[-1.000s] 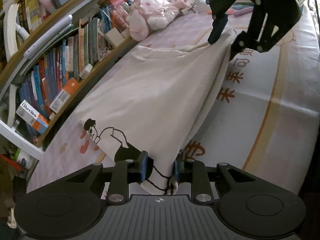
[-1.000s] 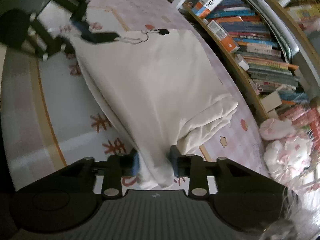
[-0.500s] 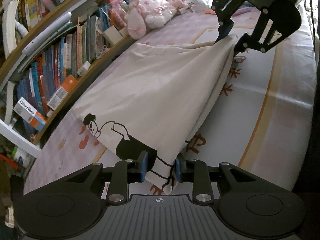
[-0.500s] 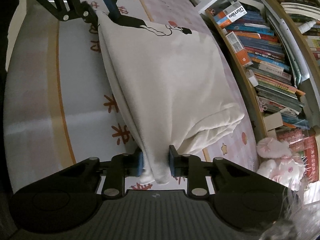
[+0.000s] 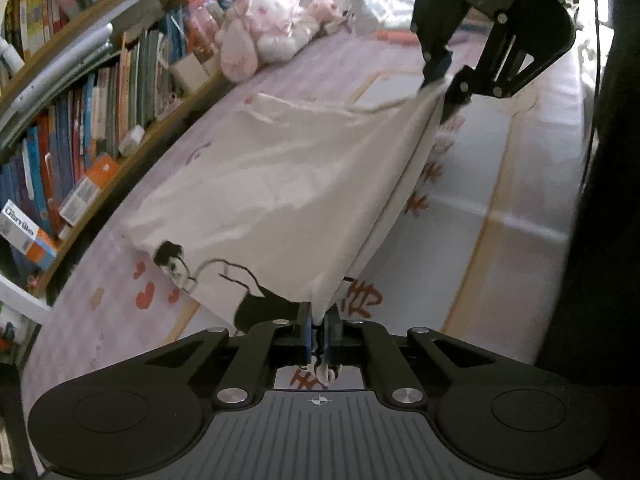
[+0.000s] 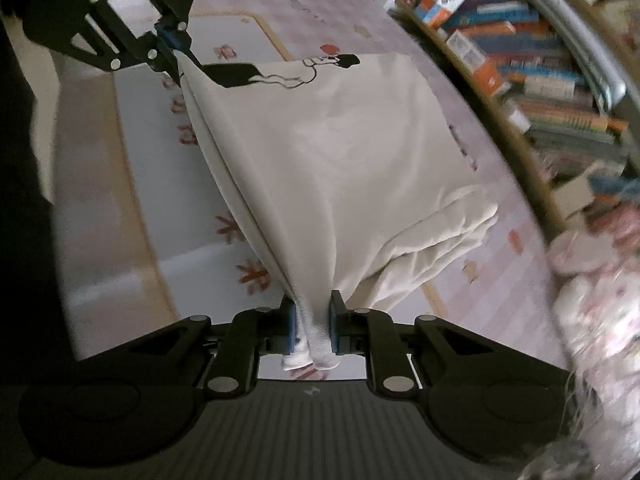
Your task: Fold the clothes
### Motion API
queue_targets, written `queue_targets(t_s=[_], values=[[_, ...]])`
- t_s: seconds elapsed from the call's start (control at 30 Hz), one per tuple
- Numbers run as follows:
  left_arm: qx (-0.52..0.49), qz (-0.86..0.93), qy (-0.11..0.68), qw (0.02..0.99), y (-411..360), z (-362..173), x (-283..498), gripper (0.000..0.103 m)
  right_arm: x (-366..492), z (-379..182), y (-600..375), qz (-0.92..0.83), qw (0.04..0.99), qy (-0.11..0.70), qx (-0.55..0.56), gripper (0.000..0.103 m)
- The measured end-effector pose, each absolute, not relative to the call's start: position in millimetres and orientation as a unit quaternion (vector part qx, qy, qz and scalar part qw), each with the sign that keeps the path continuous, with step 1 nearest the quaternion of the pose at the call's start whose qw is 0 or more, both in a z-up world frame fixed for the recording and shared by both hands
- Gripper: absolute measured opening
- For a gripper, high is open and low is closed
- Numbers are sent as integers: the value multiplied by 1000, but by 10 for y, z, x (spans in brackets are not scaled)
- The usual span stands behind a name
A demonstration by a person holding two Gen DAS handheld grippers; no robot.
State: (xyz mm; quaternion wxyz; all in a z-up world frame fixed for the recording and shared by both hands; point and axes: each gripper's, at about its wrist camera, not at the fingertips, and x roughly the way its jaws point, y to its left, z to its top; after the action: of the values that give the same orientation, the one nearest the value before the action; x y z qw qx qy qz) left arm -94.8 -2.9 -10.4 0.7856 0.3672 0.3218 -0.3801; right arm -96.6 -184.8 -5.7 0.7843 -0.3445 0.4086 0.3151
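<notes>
Left gripper (image 5: 318,334) is pinching the printed corner of the cream shirt (image 5: 280,184), pads pressed together on thin cloth at the frame's bottom centre. Right gripper (image 6: 312,330) is closing on the ribbed edge bunched between its pads. The shirt is stretching taut between both, draping onto the pink bedspread (image 5: 460,208) beside the bookshelf (image 5: 72,128).

book spines (image 6: 560,120) blurred, perhaps motion, titles unreadable.
</notes>
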Motion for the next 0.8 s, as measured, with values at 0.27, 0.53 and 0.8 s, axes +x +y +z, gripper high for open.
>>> queue_targets(t_s=[0.27,0.53,0.8], values=[[340,-456,362,739,72,404,-997,4,-1062,499,-2059,364,777,444,-258,13],[347,-469,356,730,16,599,-909,4,-1063,635,-2162,373,773,467,-214,13],[332,-444,328,765,-6,961,-450,4,-619,1060,-2315,362,810,417,-197,12]])
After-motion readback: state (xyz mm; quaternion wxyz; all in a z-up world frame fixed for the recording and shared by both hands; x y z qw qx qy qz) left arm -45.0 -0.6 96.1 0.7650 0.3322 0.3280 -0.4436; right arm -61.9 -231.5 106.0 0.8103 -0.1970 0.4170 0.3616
